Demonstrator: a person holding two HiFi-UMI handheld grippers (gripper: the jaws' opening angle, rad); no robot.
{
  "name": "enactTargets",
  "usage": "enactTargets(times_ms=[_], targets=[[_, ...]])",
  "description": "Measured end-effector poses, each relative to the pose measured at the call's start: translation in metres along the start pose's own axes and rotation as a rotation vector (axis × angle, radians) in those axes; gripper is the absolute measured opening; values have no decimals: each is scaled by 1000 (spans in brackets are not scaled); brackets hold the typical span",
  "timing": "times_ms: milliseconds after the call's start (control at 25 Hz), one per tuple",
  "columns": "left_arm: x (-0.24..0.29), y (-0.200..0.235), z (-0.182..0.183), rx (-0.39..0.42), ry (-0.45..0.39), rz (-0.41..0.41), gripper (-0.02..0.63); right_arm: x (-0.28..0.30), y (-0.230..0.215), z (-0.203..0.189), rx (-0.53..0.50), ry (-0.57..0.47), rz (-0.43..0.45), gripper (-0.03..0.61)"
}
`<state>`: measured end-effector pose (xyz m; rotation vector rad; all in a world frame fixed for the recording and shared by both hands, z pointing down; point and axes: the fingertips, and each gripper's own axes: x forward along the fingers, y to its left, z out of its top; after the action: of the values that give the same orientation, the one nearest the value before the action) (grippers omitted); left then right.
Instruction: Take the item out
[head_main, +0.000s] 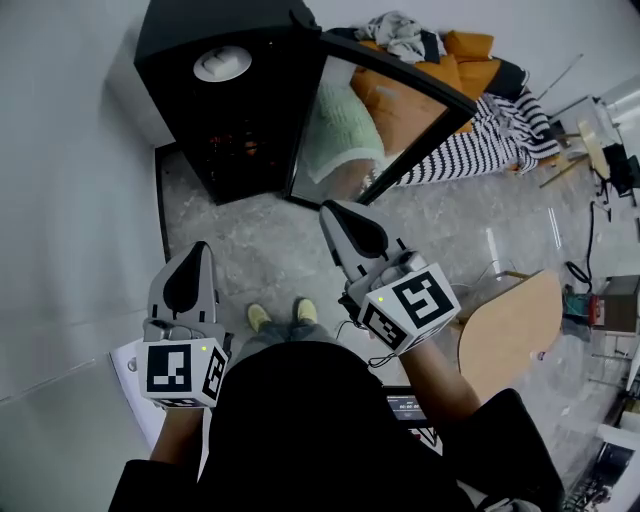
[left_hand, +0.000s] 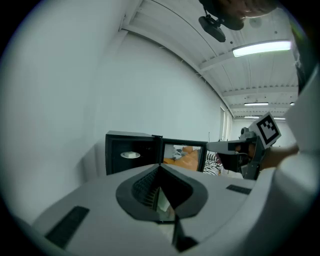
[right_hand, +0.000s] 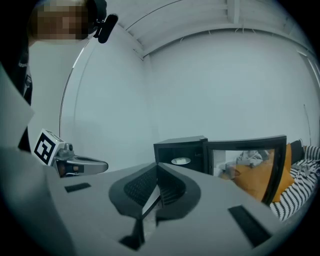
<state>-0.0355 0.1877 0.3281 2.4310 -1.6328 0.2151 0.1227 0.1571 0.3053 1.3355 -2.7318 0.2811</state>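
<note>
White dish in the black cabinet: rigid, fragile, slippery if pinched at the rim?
The white dish looks shallow, smooth and stiff, maybe ceramic, so probably breakable if dropped. Its smooth rim could slip in a pinch. It lies flat inside the black cabinet, so it should slide, not roll.

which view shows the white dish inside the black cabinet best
Head view: the white dish looks largest and clearest inside the open black cabinet. In the left gripper view the dish is small and nearly edge-on, and likewise in the right gripper view.
</note>
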Motion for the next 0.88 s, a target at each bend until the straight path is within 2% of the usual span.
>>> enactTargets(times_ms=[680, 880], targets=[[2, 18, 1, -1, -6, -13, 8, 14, 7, 0, 21, -2, -9, 8], [-2, 32, 1, -6, -12, -2, 8, 23, 18, 1, 5, 5, 12, 8]])
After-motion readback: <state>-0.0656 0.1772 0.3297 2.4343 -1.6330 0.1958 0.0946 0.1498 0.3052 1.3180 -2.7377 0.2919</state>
